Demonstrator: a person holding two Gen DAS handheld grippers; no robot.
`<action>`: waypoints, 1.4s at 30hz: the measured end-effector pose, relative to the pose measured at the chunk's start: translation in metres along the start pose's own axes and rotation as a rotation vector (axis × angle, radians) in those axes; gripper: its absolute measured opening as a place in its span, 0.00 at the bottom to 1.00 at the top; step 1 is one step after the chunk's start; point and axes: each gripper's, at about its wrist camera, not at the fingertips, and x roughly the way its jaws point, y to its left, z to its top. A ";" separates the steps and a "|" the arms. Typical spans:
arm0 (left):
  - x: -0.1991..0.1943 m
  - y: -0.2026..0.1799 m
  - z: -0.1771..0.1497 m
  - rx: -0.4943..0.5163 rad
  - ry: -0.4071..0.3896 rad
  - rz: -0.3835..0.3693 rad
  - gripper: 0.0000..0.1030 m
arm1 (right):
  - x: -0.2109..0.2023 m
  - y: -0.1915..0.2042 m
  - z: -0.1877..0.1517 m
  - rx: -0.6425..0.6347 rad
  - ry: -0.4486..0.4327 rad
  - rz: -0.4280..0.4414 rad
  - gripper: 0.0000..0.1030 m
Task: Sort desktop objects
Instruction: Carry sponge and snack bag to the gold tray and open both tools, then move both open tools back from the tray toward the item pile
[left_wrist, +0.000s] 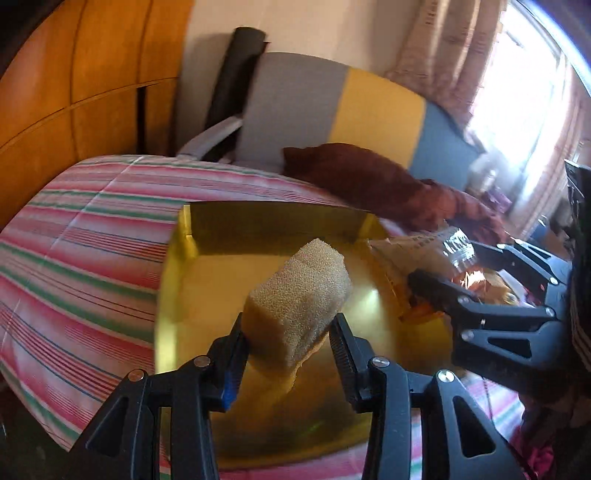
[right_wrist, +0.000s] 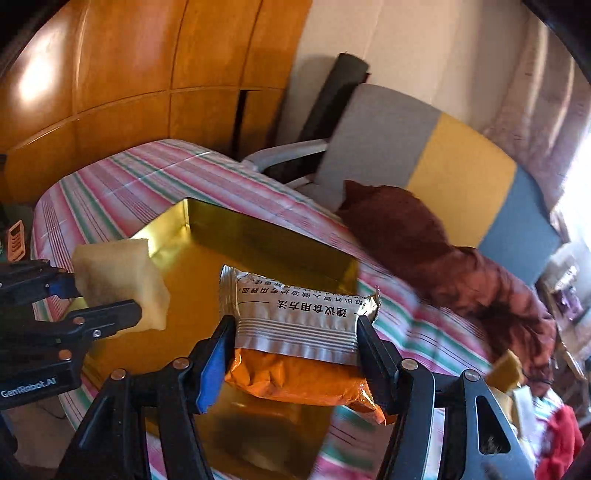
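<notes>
My left gripper (left_wrist: 290, 334) is shut on a tan sponge block (left_wrist: 299, 291) and holds it above the gold tray (left_wrist: 266, 221) on the striped cloth. The sponge also shows in the right wrist view (right_wrist: 122, 280), at the left. My right gripper (right_wrist: 295, 332) is shut on an orange and silver snack packet (right_wrist: 299, 332) and holds it over the tray's (right_wrist: 266, 232) right half. In the left wrist view the right gripper (left_wrist: 443, 266) comes in from the right with the packet (left_wrist: 436, 254).
A pink, green and white striped cloth (left_wrist: 85, 236) covers the surface. A dark red cloth (right_wrist: 424, 236) lies behind the tray, in front of a grey, yellow and blue panel (right_wrist: 461, 166). An orange cabinet (right_wrist: 129, 74) stands at the left. Small items (right_wrist: 517, 387) lie at the right edge.
</notes>
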 end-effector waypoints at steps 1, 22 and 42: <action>0.003 0.003 0.002 -0.002 0.002 0.011 0.42 | 0.007 0.004 0.003 -0.002 0.007 0.007 0.62; 0.033 0.039 0.041 -0.072 -0.011 0.096 0.72 | 0.054 0.002 0.033 0.108 0.013 0.015 0.77; -0.041 -0.027 -0.012 0.043 -0.080 0.071 0.78 | -0.033 -0.035 -0.052 0.211 -0.043 -0.064 0.90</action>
